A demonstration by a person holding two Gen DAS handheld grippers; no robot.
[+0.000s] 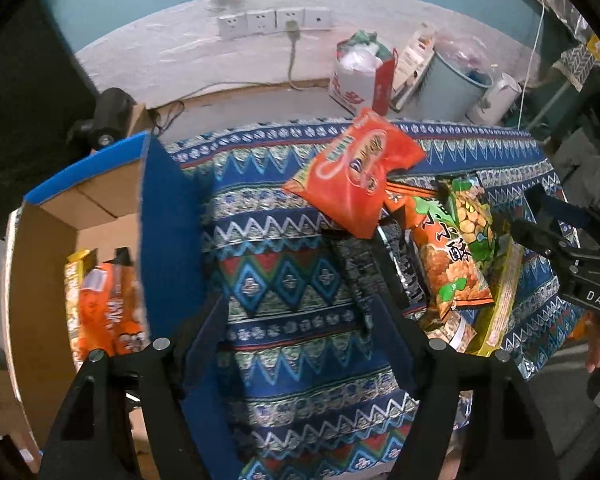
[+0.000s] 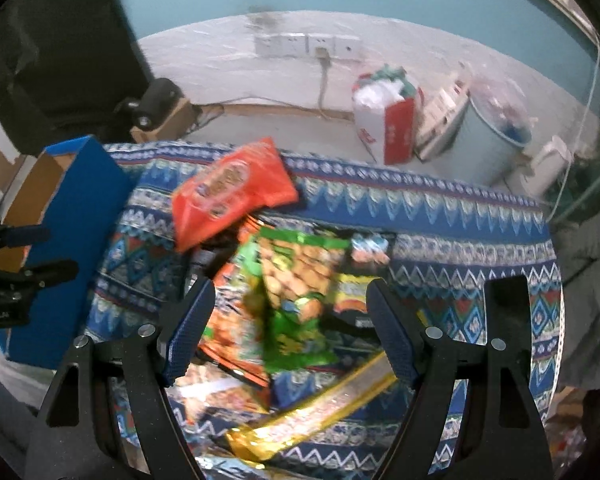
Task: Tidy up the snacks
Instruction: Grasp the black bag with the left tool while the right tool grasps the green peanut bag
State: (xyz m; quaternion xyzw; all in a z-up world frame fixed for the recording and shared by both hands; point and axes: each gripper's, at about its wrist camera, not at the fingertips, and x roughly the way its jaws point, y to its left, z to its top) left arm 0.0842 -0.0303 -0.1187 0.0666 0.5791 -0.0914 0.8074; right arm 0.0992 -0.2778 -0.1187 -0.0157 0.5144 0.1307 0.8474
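- Reaching toward the snack pile (image 2: pixel 284 300), the right gripper (image 2: pixel 288 328) has its fingers (image 2: pixel 190 324) spread wide with nothing between them; the green peanut packet (image 2: pixel 296 280) sits in the gap ahead of them, on top of the pile.
- Doing this step well, I judge, means closing on one packet alone, near its sealed edge, since the bags overlap and a deep bite could drag the orange cracker packet (image 2: pixel 228 340) beneath along too.
- A red-orange snack bag (image 1: pixel 356 176) rests on the far edge of the pile, tilted up; a gold-wrapped packet (image 2: pixel 312 412) lies on the pile's near side.
- The left gripper (image 1: pixel 304 320) is also wide open and holds nothing, poised over the patterned tabletop (image 1: pixel 284 280) between the pile and the blue cardboard box (image 1: pixel 168 216).
- That box stands left of the pile, its top open; inside it an orange packet (image 1: pixel 108 308) and a yellow one (image 1: pixel 74 280) stand upright against each other.
- Most snacks are outside the box, so the sorting looks far from finished.
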